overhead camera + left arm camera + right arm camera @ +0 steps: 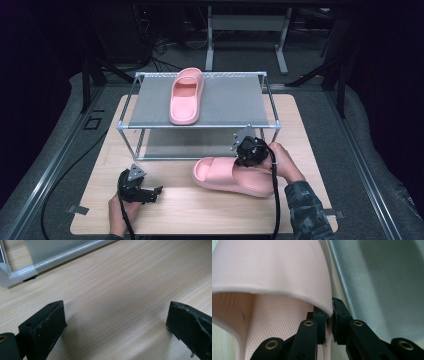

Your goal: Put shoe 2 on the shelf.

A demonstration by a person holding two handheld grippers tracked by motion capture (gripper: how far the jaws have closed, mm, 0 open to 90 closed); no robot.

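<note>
Right gripper [248,152] is pinching the side edge of the strap on the near pink slipper [232,176], jaws clamped narrow on that thin strap wall, one pad inside and one outside [329,322]. Slipper is sitting on the wooden table [200,210], right of centre, just in front of the shelf rack [200,127], toe pointing left. Left gripper [142,192] is idling near the near-left of the table, jaws standing wide with nothing between them [115,325], hovering over bare wood. Main risks as I'm reading it: the grip is on a small bite of soft foam off to one side, so the slipper is likely going to hang and swing toe-down when lifted, and could peel out of the pads. Rack's front rail is very close, so a swinging toe or heel could be clipping the tube or the lower shelf on the way up. Top shelf is already carrying the matching slipper [186,95] at left-centre, so placement to the right needs clearance. Slipper itself is looking like one-piece moulded foam, matte pale pink, thick sole, wide smooth strap, fine dotted texture on the footbed.
</note>
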